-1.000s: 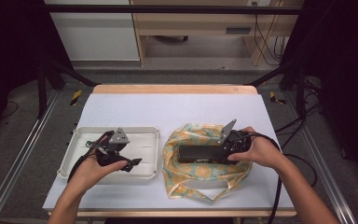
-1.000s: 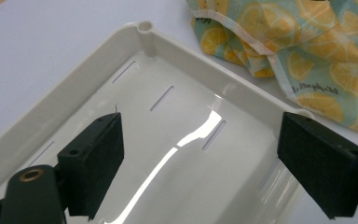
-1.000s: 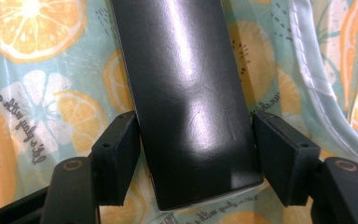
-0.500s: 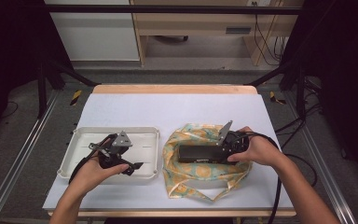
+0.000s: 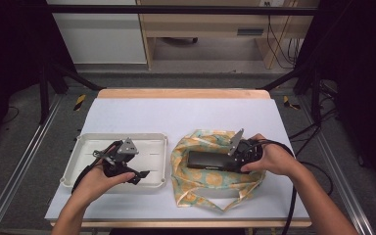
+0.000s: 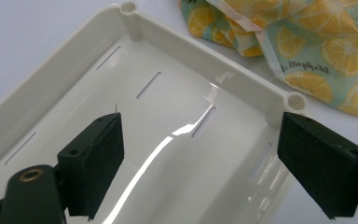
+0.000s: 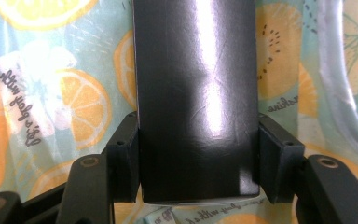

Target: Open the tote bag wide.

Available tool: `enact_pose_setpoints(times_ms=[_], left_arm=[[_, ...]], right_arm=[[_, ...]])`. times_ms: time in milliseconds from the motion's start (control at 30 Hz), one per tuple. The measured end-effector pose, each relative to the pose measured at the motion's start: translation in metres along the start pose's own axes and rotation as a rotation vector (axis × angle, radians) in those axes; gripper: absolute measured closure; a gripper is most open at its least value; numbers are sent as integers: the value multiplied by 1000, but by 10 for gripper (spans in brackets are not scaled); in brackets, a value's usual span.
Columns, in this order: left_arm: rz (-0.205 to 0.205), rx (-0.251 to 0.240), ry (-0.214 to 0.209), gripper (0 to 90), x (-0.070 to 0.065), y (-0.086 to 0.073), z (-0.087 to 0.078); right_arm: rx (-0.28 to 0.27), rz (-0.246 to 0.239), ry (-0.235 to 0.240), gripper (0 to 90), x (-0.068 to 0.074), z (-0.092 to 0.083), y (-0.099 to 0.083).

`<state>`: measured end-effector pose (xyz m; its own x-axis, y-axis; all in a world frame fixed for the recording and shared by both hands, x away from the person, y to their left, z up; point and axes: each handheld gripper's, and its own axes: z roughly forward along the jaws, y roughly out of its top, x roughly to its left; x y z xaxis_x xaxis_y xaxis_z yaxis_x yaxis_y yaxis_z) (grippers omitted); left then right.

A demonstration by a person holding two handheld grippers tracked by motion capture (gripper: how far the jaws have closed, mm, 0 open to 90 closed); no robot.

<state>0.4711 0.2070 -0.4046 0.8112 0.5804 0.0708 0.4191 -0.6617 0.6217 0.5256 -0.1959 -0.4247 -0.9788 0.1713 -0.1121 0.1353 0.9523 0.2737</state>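
Black box: we saw a long black box [image 5: 210, 160] lying on the lemon-print cloth [image 5: 200, 183], right of the tray, its length running left to right.
Right hand: our right hand [image 5: 269, 159] reached in from the near right, forearm angled toward the middle of the table, and held the right gripper [image 5: 235, 159] level, pointing left at the box's right end.
Right gripper: its jaws had just been closing with the box between them; in the right gripper view both pads [image 7: 126, 158] sat against the box's [image 7: 196, 93] long sides, gripping it.
Left hand: our left hand [image 5: 100, 178] came in from the near left and held the left gripper [image 5: 139, 174] low over the white tray [image 5: 161, 139].
Left gripper: its jaws stood wide apart with nothing between them, the tray [image 6: 242, 84] floor beneath.
Hard to make out: the box's far end was cut off at the top of the right gripper view, and our hand covered its right end in the high view. Small writing on the box was too small to read.
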Motion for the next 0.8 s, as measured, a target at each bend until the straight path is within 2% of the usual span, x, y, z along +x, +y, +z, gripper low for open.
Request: enact_pose_setpoints(times_ms=[367, 633, 800], left_arm=[[7, 10, -9, 147, -3, 1, 3], [5, 11, -11, 147, -3, 1, 2], [4, 11, -9, 147, -2, 1, 2]], right_arm=[[17, 14, 14, 423, -1, 1, 1], [-18, -18, -4, 434, 3, -2, -3], [-49, -20, -18, 435, 5, -8, -5]])
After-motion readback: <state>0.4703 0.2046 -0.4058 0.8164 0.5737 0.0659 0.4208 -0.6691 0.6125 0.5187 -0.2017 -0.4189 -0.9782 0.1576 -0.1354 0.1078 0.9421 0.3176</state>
